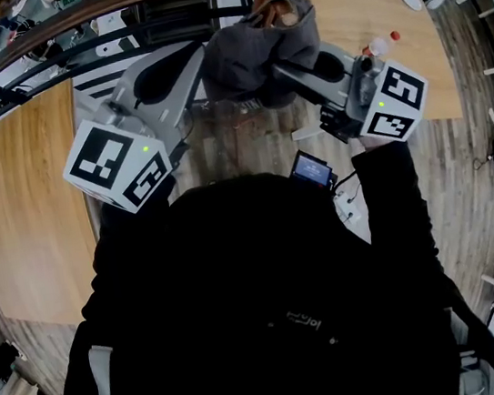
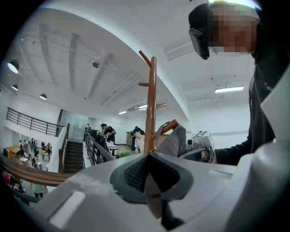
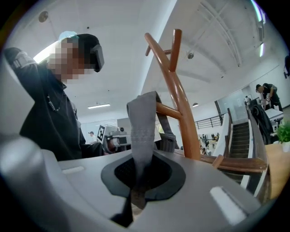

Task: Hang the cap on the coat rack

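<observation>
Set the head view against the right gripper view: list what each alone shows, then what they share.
Head view only: the marker cube on the right gripper and a small lit screen. Right gripper view only: the coat rack's upper pegs and a ceiling light. Both: the grey cap, its strap clamped in the right gripper's tongs.

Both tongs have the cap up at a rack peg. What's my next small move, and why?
Probably ease both down slightly so the strap settles on the peg, before any release. The right tongs are shut on the cap by its strap, which loops up at the peg; the left tongs pinch the cap's cloth. Whether the peg bears it yet is unclear.
</observation>
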